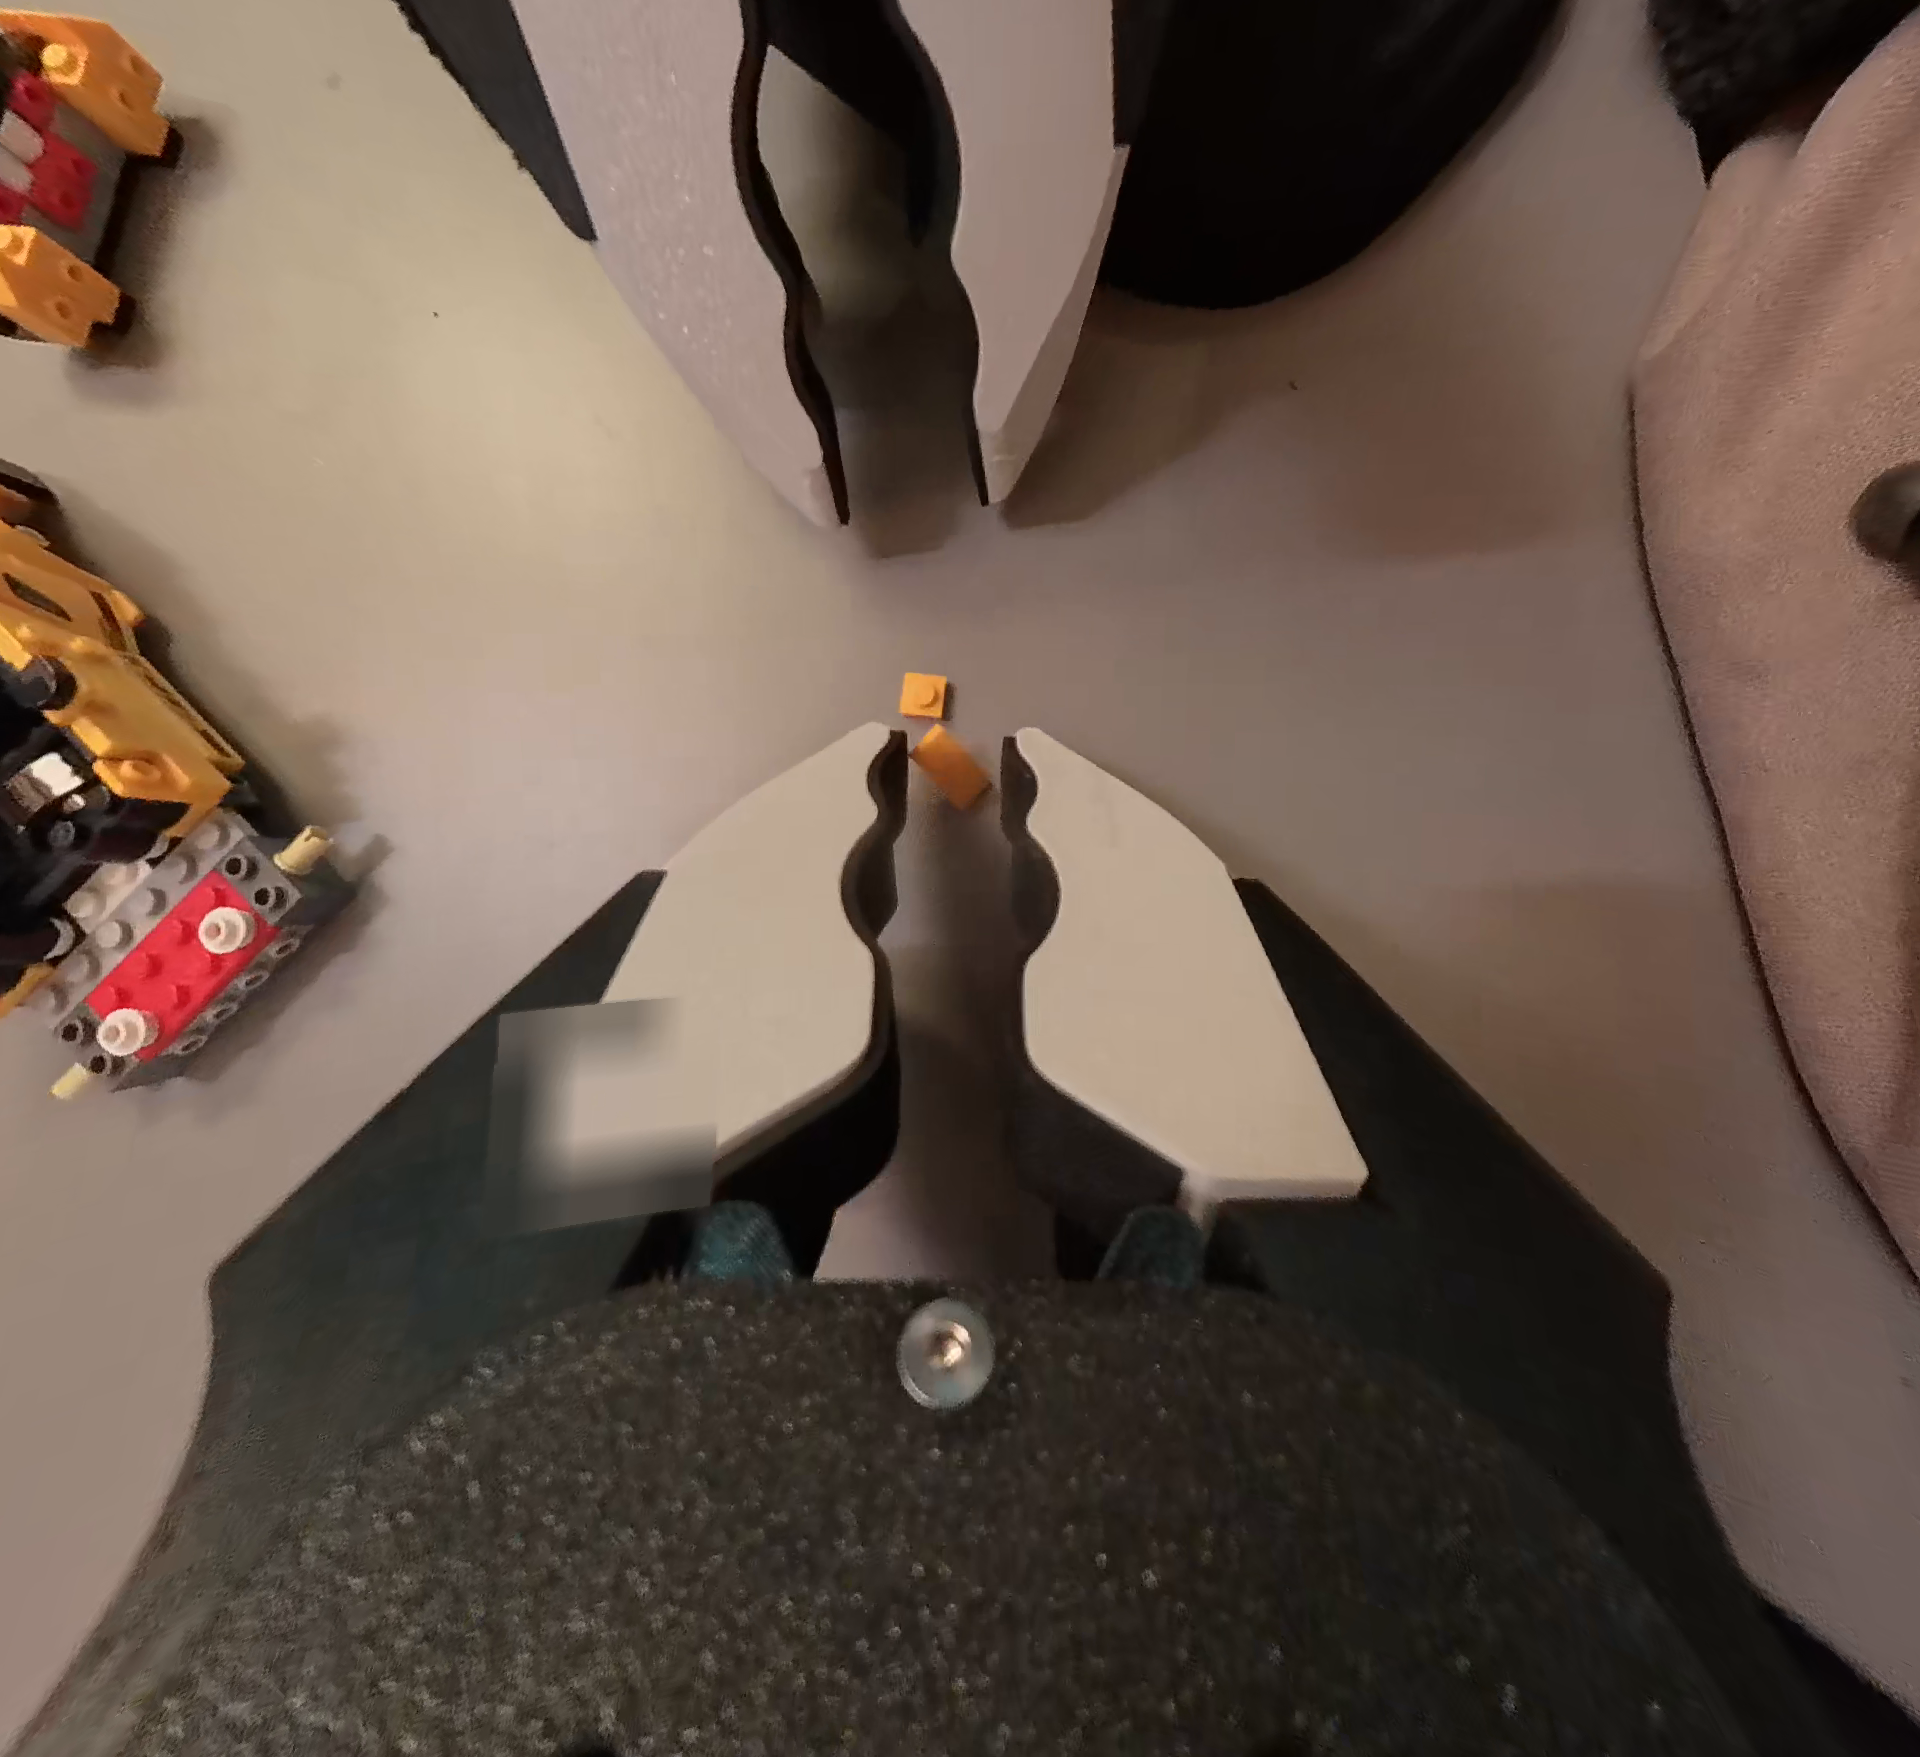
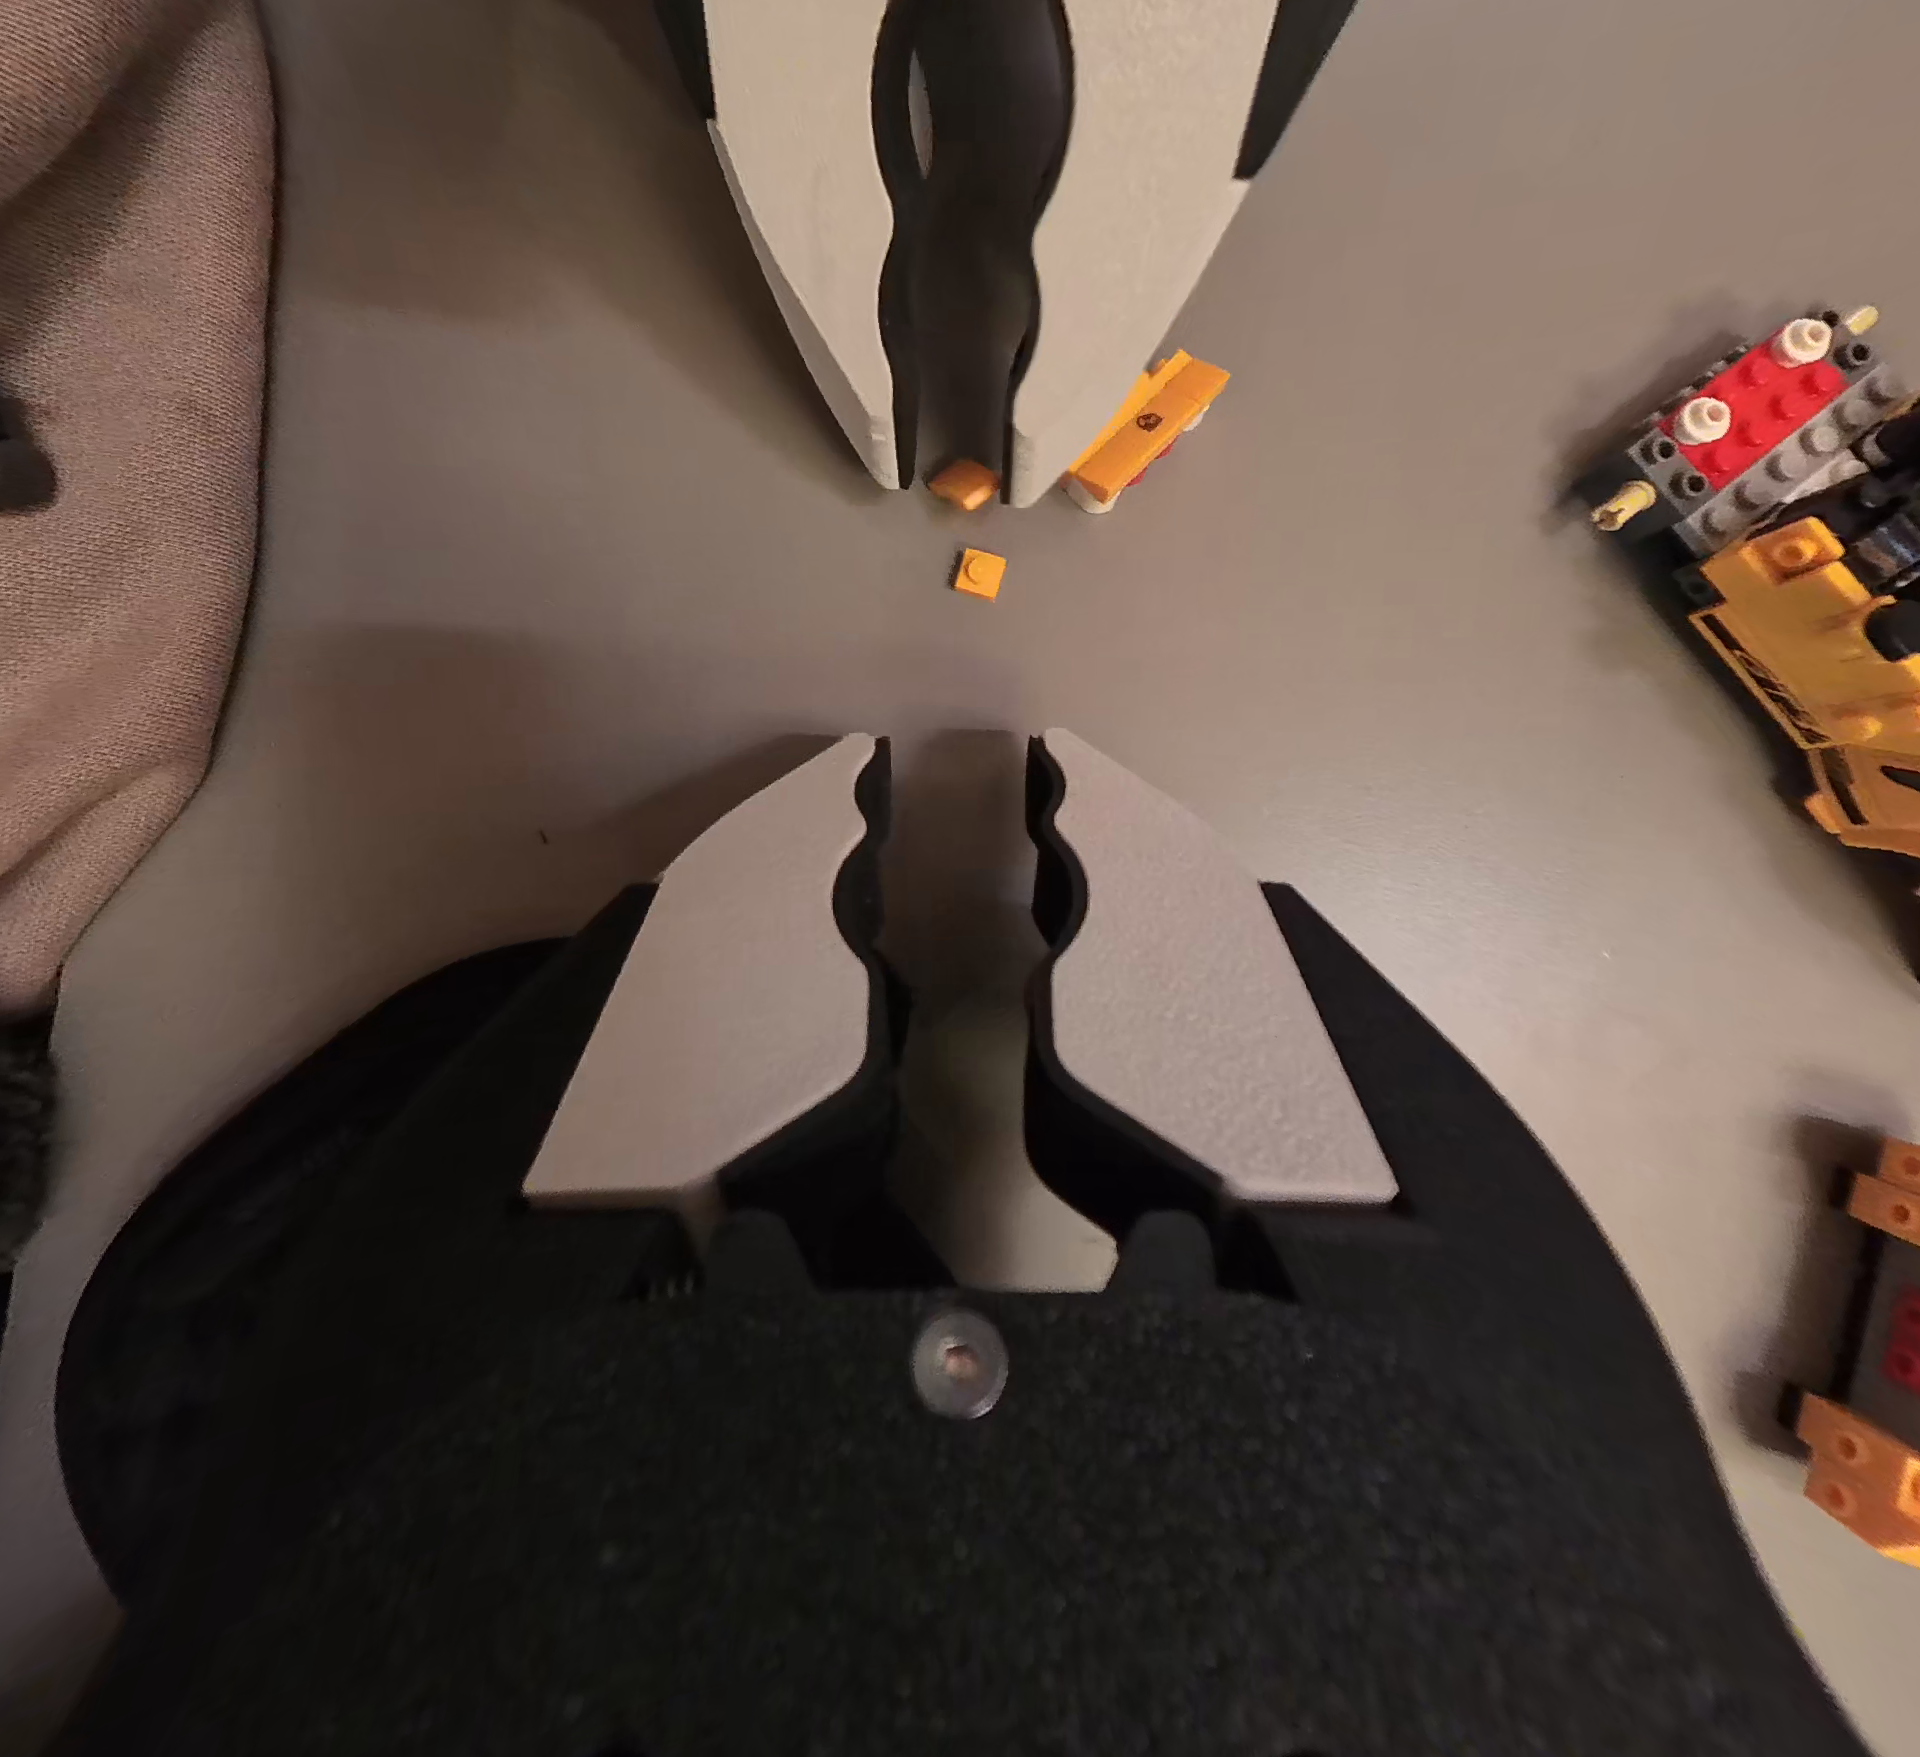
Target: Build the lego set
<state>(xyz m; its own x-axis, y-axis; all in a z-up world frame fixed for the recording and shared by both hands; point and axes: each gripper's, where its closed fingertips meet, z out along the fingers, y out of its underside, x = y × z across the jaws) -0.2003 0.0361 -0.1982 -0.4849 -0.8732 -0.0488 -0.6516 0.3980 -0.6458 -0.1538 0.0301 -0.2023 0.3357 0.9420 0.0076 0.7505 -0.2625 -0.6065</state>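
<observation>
- The left gripper [image 1: 945, 757] points down at the grey table [image 1: 520, 564], with its jaws a little apart. A small orange tile [image 1: 948, 767] lies between the fingertips.
- In the right wrist view the same tile [image 2: 964, 481] seems to touch both tips, but I cannot tell for sure whether it is pinched or only lies there.
- A small square orange plate with one stud [image 1: 924, 695] lies on the table just in front of the tile, between the two grippers.
- The right gripper [image 2: 956, 751] faces the left one, well apart from the plate; its jaws are spread and hold nothing.
- An orange sub-assembly [image 2: 1148, 434] lies just beside the left gripper's finger.
- The bigger yellow, red and grey model [image 1: 156, 876] stands at the table side, and another orange and red part [image 1: 62, 169] lies near it.
- A pinkish cloth [image 1: 1787, 668] lies at the other side.
</observation>
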